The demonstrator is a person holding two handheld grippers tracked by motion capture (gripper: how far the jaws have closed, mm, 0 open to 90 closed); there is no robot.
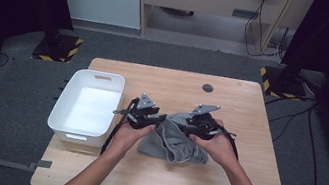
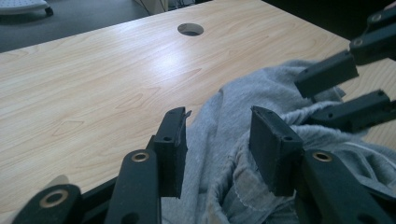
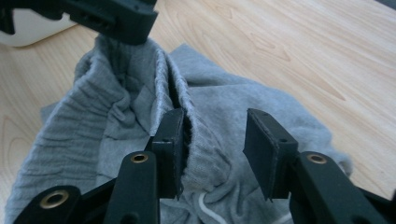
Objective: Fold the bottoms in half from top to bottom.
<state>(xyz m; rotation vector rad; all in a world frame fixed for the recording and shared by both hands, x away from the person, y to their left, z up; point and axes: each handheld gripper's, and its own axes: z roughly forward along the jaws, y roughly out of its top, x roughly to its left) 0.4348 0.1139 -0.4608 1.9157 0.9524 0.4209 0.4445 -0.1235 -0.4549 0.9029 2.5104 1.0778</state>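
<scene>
A crumpled grey garment (image 1: 172, 142) with a ribbed waistband lies in the middle of the wooden table (image 1: 231, 104). My left gripper (image 1: 150, 119) is at its left edge. In the left gripper view the cloth (image 2: 219, 140) fills the gap between the jaws (image 2: 217, 149). The right gripper view shows the garment (image 3: 116, 98) pulled up in a ridge to that gripper (image 3: 112, 18). My right gripper (image 1: 198, 123) is at the garment's top right. Its jaws (image 3: 212, 149) straddle the waistband edge (image 3: 196, 135), which lies against one pad with a gap to the other. The left gripper view shows the right gripper (image 2: 322, 93) farther off.
A white plastic bin (image 1: 99, 75) stands at the table's left edge, close to my left hand. A round cable hole (image 1: 208, 87) sits near the table's far edge. Bare wood lies beyond and to the right of the garment.
</scene>
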